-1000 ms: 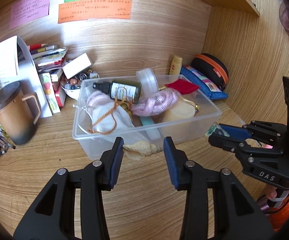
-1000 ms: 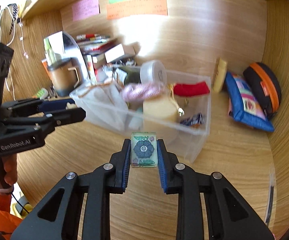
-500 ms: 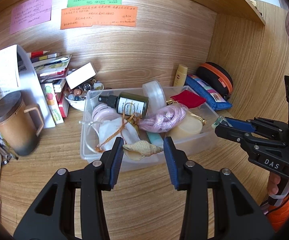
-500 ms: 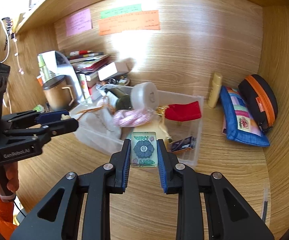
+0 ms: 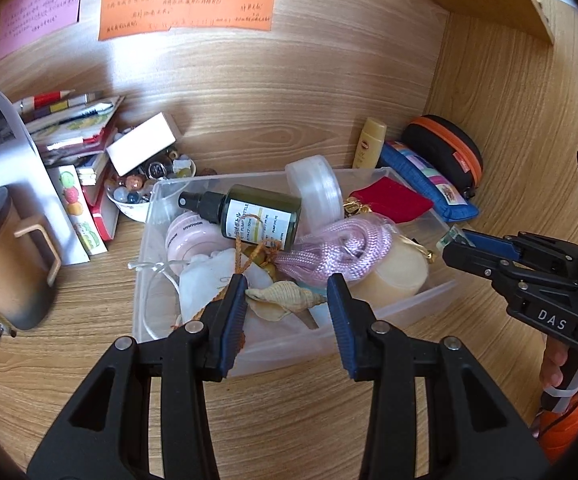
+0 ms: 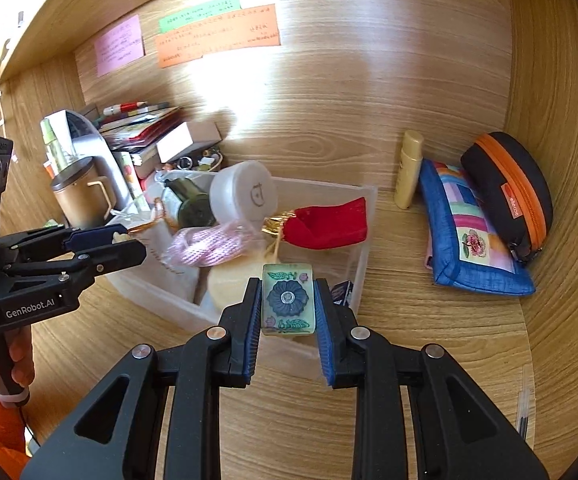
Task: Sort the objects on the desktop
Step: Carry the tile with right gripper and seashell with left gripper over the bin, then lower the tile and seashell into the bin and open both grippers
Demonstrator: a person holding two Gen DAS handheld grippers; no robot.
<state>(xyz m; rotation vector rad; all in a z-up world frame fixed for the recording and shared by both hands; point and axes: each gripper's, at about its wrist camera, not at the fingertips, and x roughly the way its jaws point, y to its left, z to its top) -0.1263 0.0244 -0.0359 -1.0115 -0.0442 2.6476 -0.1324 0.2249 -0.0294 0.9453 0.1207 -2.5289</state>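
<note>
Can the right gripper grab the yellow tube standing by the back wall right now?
Probably not yet: the right gripper is already shut on the flower tile. The path to the yellow tube past the clear bin looks free.

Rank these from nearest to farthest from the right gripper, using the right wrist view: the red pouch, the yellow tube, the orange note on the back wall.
1. Red pouch, in the clear bin just beyond the right gripper.
2. Yellow tube, upright against the back wall, to the right.
3. Orange note, high on the back wall, to the left.
</note>
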